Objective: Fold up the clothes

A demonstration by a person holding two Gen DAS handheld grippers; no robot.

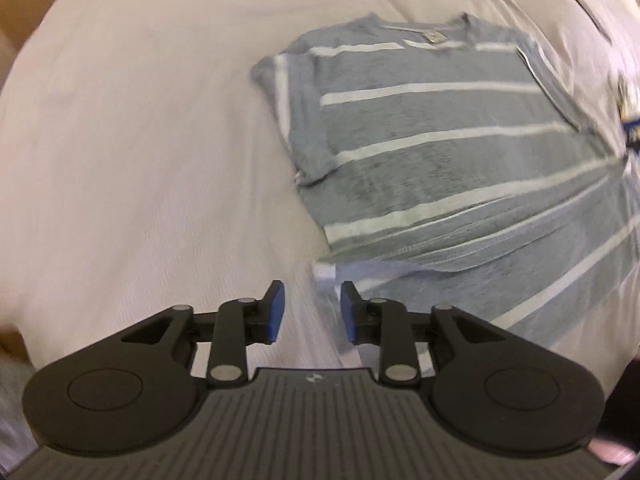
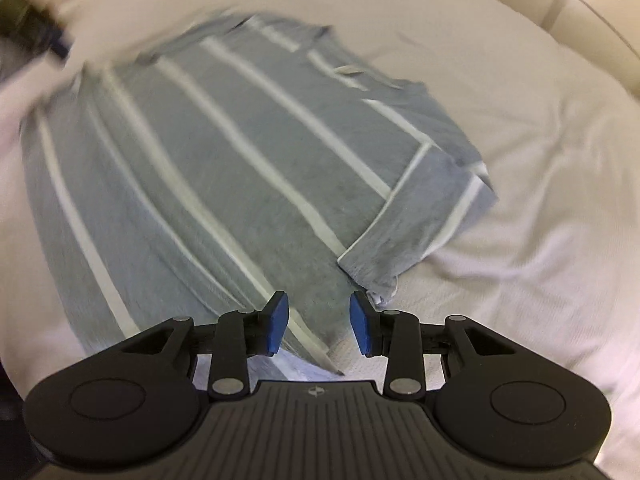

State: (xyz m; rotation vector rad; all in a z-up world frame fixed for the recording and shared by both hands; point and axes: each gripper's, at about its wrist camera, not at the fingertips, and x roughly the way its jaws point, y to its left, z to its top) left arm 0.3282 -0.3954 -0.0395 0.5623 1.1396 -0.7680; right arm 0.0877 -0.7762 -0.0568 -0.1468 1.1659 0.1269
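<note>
A grey T-shirt with white stripes [image 1: 440, 152] lies spread on a white bedsheet [image 1: 140, 160], both sleeves folded inward over the body. My left gripper [image 1: 312, 312] is open, hovering over the sheet just off the shirt's bottom left corner, nothing between its blue pads [image 1: 276, 312]. In the right wrist view the same shirt [image 2: 224, 168] fills the middle, its folded sleeve [image 2: 420, 208] to the right. My right gripper [image 2: 319, 322] is open above the shirt's lower hem corner, holding nothing. Both views are blurred by motion.
The white sheet [image 2: 540, 200] extends all around the shirt. A blurred left gripper and hand [image 2: 36, 36] show at the upper left of the right wrist view. The bed's edge and a beige surface [image 1: 24, 4] lie at the far left.
</note>
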